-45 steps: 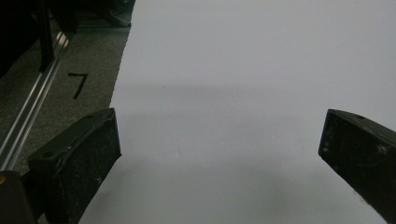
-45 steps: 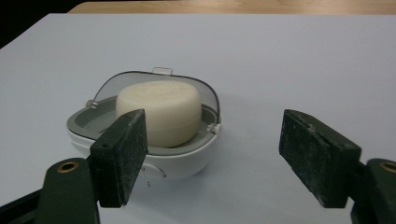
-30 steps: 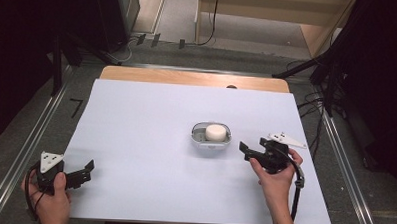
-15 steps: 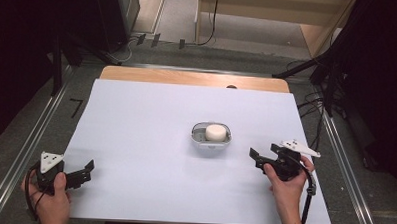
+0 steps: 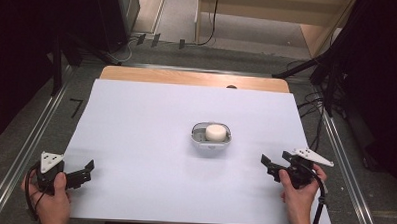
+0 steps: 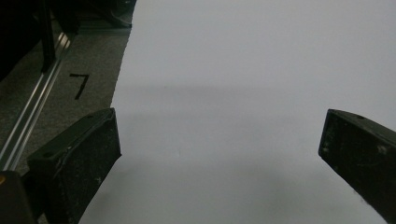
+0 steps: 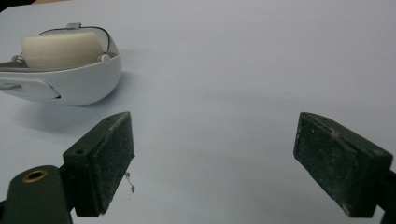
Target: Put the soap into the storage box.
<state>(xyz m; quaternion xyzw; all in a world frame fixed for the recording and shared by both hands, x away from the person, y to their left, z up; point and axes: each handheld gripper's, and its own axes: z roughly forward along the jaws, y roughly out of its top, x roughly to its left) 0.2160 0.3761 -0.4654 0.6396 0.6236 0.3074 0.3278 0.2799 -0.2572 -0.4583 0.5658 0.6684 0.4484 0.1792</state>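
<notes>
A white dish (image 5: 209, 142) holding a round cream bar (image 5: 216, 132) sits at the middle of the white table sheet (image 5: 146, 120). My right gripper (image 5: 269, 164) is open near the front right, apart from the dish and pointing left across the sheet. In the right gripper view the dish (image 7: 79, 86) with its bar (image 7: 63, 49) lies ahead at upper left, outside the open right gripper (image 7: 214, 123). My left gripper (image 5: 86, 171) rests at the front left corner, open. In the left gripper view the left gripper (image 6: 219, 125) has only bare sheet between its jaws.
A wooden table edge (image 5: 187, 77) runs along the far side. Metal rails (image 5: 30, 136) flank the table on grey floor, with a black "7" mark (image 5: 76, 107) at the left. Cables (image 5: 312, 103) and dark stands sit beyond the right corner.
My right gripper has drawn back to the right and toward the front edge, away from the dish. The left gripper has stayed put.
</notes>
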